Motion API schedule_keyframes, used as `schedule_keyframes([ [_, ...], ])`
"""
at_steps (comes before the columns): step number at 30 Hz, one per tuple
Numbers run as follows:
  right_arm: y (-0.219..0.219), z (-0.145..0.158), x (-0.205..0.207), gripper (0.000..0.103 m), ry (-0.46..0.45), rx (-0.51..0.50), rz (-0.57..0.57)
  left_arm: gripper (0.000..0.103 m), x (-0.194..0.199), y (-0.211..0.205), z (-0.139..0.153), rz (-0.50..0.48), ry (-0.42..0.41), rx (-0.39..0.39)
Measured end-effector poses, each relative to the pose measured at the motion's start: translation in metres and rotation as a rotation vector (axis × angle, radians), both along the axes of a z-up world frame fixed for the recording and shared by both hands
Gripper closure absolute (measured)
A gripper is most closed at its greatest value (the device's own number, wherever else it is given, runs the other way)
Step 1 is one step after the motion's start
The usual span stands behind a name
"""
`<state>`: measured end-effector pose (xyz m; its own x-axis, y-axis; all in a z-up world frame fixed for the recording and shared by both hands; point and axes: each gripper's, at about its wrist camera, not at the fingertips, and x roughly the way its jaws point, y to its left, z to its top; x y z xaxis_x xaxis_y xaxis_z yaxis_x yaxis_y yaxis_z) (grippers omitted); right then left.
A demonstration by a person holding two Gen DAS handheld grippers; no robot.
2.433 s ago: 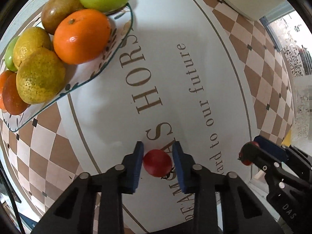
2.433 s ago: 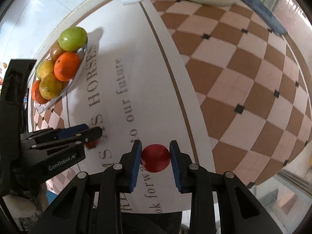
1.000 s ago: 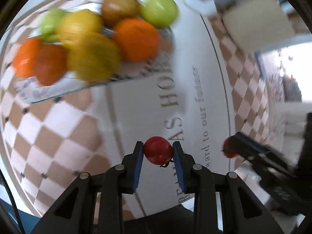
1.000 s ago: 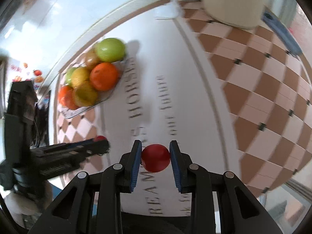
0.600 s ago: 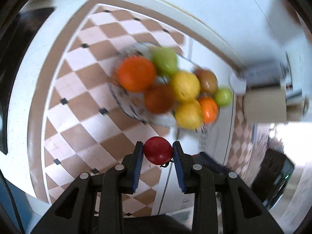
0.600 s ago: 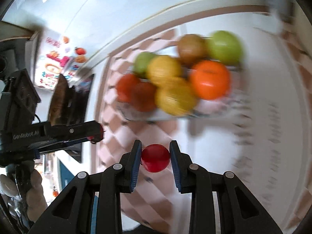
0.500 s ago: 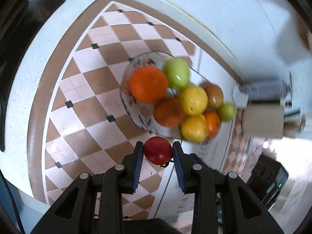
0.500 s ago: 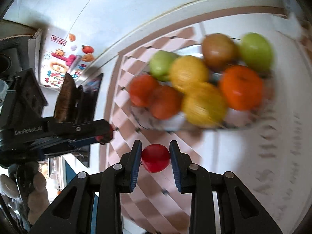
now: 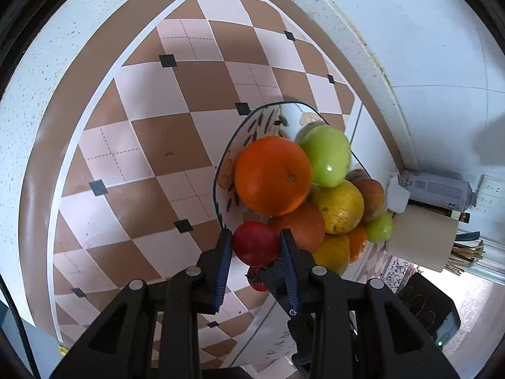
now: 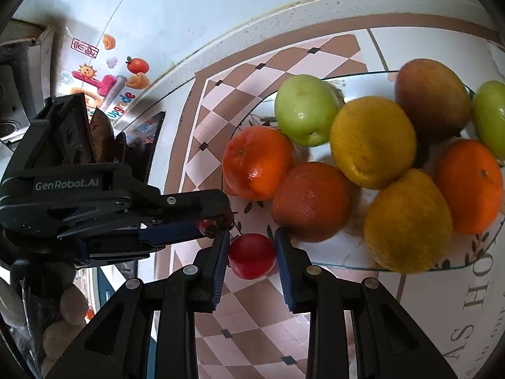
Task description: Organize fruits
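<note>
Two small round red fruits are up off the tabletop, one pinched in each pair of tongs. The left tongs have their blue-padded fingers closed tight on a small red fruit, held at the near edge of the glass plate with the leaf pattern; the right tongs grip the other small red fruit the same way, hanging just at the plate's lower left rim. In the right wrist view the left tongs come in from the left, their tips almost touching the right pair's left finger. On the plate sits a heap of fruit: a bright orange on top beside a green apple, a yellow citrus, a darker orange nearest the right tongs, a reddish-brown fruit toward the back, and a second small green one. The plate rests on a tabletop with a brown and white checked cloth. Beyond the plate stand a grey spray can and a cream cylindrical holder, and colourful stickers mark the white wall.
</note>
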<state>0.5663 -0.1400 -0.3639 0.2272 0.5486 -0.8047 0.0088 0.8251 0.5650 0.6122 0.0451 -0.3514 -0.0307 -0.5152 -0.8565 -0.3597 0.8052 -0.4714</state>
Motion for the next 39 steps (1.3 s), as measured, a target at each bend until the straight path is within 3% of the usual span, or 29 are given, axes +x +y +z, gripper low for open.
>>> schedule_keyframes([
  [7, 0.012, -0.002, 0.002, 0.071, -0.010, -0.044, 0.037, 0.075, 0.004, 0.003, -0.003, -0.017, -0.009, 0.036],
  [12, -0.012, 0.005, -0.015, 0.071, 0.002, -0.006, -0.054, 0.075, 0.004, -0.007, -0.003, -0.050, -0.021, 0.033],
  [16, -0.013, 0.012, -0.016, 0.071, -0.066, -0.088, -0.043, 0.075, 0.003, -0.015, -0.005, -0.078, -0.024, 0.044],
  [26, -0.002, 0.018, -0.017, 0.071, -0.277, -0.342, 0.148, 0.074, -0.003, -0.026, 0.004, -0.124, -0.054, 0.170],
  [28, -0.004, 0.018, -0.017, 0.068, -0.292, -0.341, 0.164, 0.074, -0.005, -0.027, 0.005, -0.139, -0.058, 0.189],
  [30, -0.011, 0.029, -0.019, 0.057, -0.321, -0.335, 0.145, 0.074, -0.009, -0.026, 0.008, -0.155, -0.069, 0.205],
  [32, -0.020, 0.045, -0.025, 0.044, -0.358, -0.327, 0.116, 0.069, -0.013, -0.025, 0.010, -0.172, -0.081, 0.225],
  [35, -0.032, 0.062, -0.043, 0.043, -0.313, -0.208, 0.122, 0.051, -0.023, -0.020, 0.018, -0.187, -0.117, 0.256],
  [37, -0.020, 0.052, -0.064, 0.044, -0.222, -0.127, 0.199, 0.042, -0.033, -0.011, 0.023, -0.183, -0.141, 0.284],
  [39, 0.001, 0.027, -0.079, 0.044, -0.139, -0.159, 0.269, 0.033, -0.040, -0.004, 0.024, -0.178, -0.153, 0.316],
])
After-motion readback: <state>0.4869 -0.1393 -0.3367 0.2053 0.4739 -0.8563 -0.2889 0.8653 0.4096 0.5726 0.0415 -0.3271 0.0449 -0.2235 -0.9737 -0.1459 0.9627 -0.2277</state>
